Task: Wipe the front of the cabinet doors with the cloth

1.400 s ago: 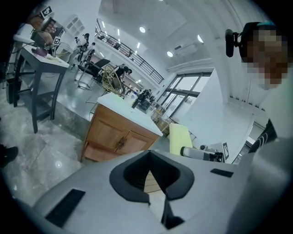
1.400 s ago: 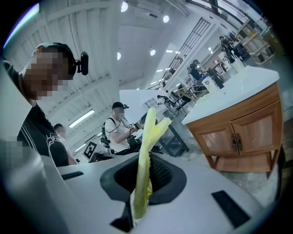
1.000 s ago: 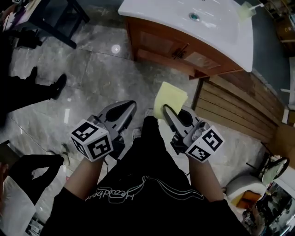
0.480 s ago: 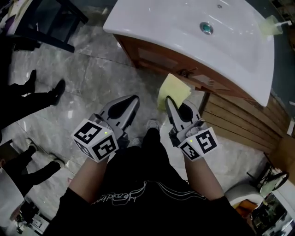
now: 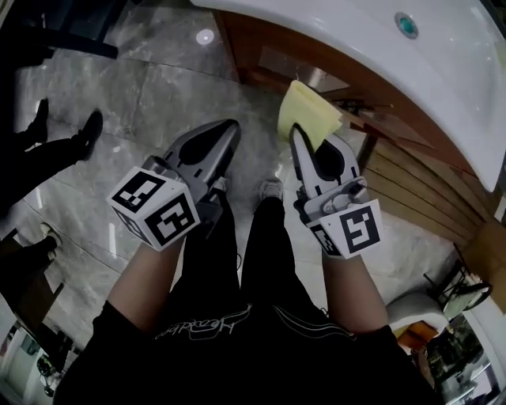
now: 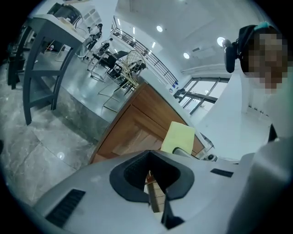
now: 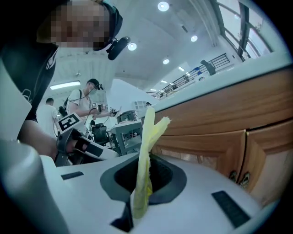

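right gripper (image 5: 296,133) clamped on the yellow cloth (image 5: 310,113); cloth sticks out past the jaw tips toward the cabinet doors (image 7: 215,146), close ahead, not touching. left gripper (image 5: 228,128) closed, empty, farther from the doors, so the wipe looks like right's job

Bright ceiling spots (image 7: 162,6); glare on marble floor (image 5: 205,36); fisheye edges dark, warped.

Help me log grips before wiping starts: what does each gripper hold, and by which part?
The right gripper pinches the yellow cloth by one edge, the rest sticking out past its jaws. The left gripper is shut on nothing.
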A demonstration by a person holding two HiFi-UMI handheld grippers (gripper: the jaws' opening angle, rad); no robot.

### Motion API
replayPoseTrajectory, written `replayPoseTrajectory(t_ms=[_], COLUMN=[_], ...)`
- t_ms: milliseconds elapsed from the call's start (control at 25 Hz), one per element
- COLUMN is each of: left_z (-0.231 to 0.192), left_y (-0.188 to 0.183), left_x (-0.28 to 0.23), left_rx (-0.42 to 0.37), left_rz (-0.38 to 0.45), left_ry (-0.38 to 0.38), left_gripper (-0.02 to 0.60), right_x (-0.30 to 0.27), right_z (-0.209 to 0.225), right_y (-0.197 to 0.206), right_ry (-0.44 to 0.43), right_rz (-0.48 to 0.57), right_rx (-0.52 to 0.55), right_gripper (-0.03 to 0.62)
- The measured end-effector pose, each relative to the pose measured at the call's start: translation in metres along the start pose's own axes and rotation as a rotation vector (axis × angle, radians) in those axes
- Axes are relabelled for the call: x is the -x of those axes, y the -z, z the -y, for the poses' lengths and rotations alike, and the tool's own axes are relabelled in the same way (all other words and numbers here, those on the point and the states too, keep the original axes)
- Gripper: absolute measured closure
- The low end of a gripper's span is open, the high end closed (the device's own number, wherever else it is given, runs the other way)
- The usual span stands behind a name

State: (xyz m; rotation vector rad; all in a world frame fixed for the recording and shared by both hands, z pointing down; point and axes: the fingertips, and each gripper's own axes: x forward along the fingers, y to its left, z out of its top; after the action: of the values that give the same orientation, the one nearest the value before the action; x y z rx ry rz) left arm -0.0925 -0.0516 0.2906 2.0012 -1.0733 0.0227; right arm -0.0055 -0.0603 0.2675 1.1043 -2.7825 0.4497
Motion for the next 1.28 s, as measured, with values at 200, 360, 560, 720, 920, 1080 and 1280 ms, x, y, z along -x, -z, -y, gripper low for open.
replayPoseTrajectory(t_ms=[200,360,560,720,920,1080,1280], left_z=[-0.025,-0.044,-0.065,-0.082,-0.090,-0.091,-0.087], left_y=[-0.008,-0.018,-0.014,-0.007,-0.005,0.005,0.019], left_x=[0.008,0.015,0.015,0.020,0.020,0.017,0.012], left_rx=[-0.035,-0.078,-0.087,-0.061,-0.045,-0.021,-0.007], left_rz=[-0.058,-0.083,-0.106,-0.137,-0.151,-0.167,-0.191], left_ry=[0.037,0.049,0.073,0.071,0.088,0.103,0.120], left_gripper=[0.575,0.575,0.575,0.575,0.575,0.576,0.575], right_x=[-0.035,-0.068,-0.100,-0.120,-0.133,-0.136,-0.132], right_z=[-0.004,-0.012,-0.022,-0.022,-0.010,0.000,0.008], right_y=[0.012,0.009,0.008,0.010,0.015,0.020,0.024], right_ry=[0.073,0.080,0.068,0.091,0.139,0.181,0.223], right_rz=[0.035,0.070,0.097,0.111,0.130,0.136,0.155], right_rx=[0.001,0.008,0.048,0.080,0.082,0.057,0.025], right_gripper=[0.553,0.553,0.553,0.553,0.553,0.553,0.553])
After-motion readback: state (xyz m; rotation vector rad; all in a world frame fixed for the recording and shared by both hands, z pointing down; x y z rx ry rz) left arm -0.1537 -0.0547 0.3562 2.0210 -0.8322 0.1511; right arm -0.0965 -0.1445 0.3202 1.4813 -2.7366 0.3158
